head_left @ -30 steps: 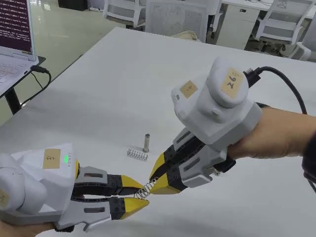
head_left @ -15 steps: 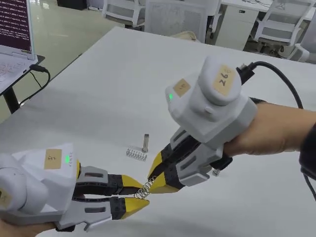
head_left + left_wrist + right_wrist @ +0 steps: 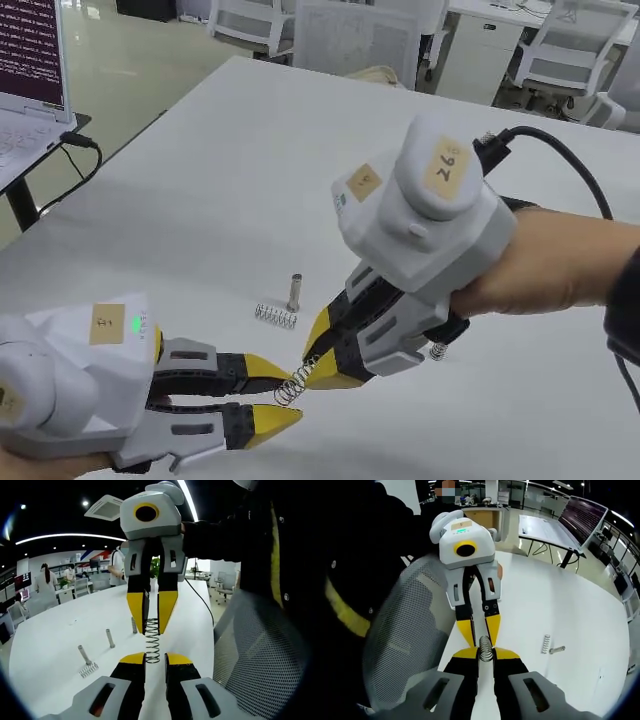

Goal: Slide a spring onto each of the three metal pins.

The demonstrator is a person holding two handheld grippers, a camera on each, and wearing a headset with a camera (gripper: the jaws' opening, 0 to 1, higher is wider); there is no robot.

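Over the white table, holding a spring in mid-air, clamping one end in the right gripper with the left gripper jaws parted round the other, likely needing a gentle pinch near the tip, being light and floppy.

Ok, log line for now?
phase: spring in mid-air | right tongs: shut on spring | left tongs: at its other end, grip unclear | upright pin: bare
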